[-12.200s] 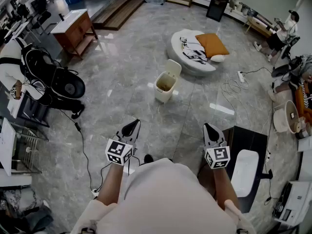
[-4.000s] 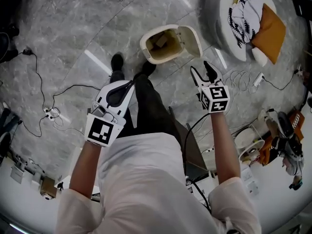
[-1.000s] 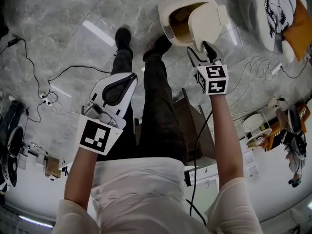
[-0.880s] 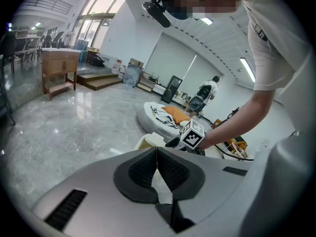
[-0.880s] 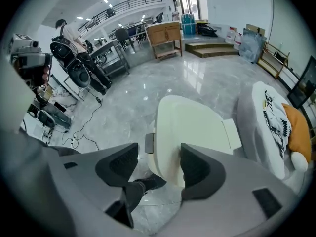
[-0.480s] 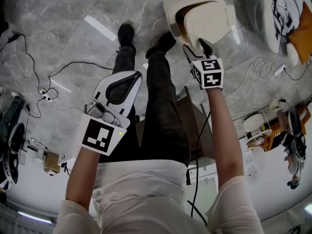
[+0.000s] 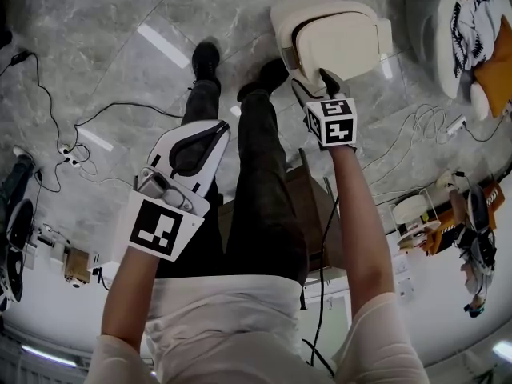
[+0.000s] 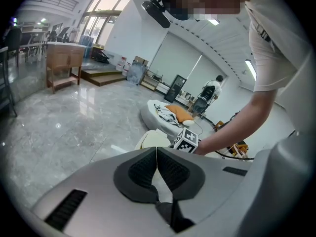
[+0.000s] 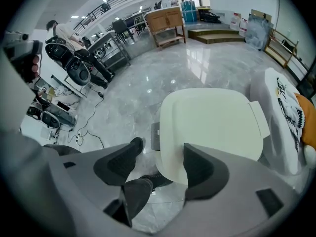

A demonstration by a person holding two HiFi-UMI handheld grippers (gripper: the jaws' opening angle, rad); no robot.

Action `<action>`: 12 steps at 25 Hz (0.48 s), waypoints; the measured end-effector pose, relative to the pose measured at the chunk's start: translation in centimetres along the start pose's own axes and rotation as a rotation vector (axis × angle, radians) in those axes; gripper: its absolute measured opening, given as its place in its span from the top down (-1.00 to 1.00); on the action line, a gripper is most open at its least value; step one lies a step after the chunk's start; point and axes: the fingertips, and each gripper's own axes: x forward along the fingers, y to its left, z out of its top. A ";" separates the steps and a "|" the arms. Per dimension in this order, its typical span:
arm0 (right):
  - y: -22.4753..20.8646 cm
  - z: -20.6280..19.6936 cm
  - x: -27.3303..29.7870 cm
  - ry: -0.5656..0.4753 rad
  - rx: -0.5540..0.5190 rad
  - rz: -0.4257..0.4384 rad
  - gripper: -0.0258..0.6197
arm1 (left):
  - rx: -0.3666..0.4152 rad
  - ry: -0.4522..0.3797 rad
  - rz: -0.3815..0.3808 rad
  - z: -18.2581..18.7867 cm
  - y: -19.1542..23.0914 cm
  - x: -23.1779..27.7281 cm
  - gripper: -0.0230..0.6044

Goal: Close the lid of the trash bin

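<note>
Grey marble floor (image 7: 96, 14), round white daybed (image 7: 428, 30); wooden desk (image 8: 61, 63), bright tall windows (image 8: 103, 19)

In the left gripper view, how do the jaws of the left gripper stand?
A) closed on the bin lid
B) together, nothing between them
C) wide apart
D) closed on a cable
B: on the left gripper the dark pads meet along one line, nothing between.

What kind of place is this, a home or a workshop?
Probably a big open hall set up for trials, not a home: polished marble floor, a round lounge bed standing alone, loose cables.
</note>
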 end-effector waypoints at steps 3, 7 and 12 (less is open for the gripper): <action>-0.1 -0.2 1.0 0.011 0.003 0.001 -0.01 | 0.005 0.005 -0.001 -0.3 0.3 0.4 0.87; -0.2 -0.4 1.9 0.018 0.015 -0.004 -0.03 | 0.011 0.010 -0.006 -0.5 0.5 0.8 0.87; -0.3 -0.6 3.2 0.032 0.041 -0.016 -0.04 | 0.002 0.013 -0.007 -0.6 1.0 1.2 0.87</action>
